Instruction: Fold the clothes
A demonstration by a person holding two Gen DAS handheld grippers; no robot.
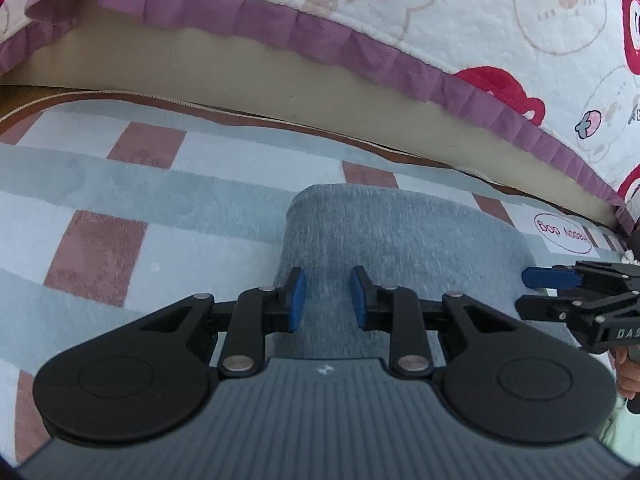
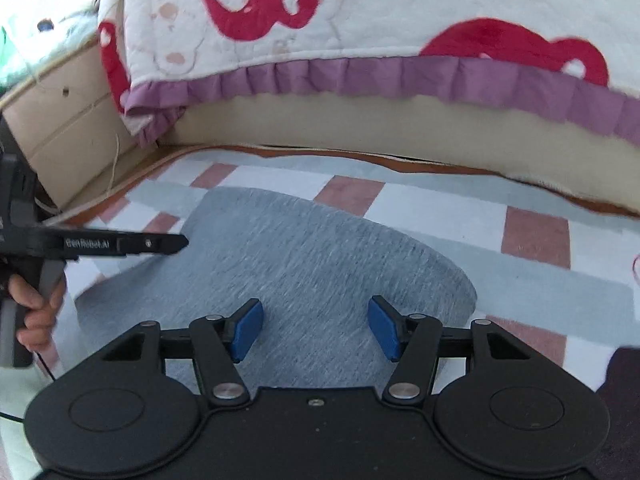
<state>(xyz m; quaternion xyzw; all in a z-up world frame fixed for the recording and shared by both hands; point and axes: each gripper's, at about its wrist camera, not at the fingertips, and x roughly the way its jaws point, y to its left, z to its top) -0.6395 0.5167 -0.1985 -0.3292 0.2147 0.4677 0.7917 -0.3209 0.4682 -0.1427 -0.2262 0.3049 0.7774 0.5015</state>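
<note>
Checked blanket (image 1: 100, 208) is lying under a grey cloth (image 2: 304, 264), which is stretching away from me. My left claw (image 1: 327, 298) and right claw (image 2: 316, 330) are both hovering, fingers apart, over its near edge, equally near.

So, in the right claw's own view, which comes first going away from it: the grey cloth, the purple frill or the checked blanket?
1. Grey cloth, right under the right claw.
2. Checked blanket, beyond the cloth's edge.
3. Purple frill, farthest, on the raised quilt's edge.
</note>
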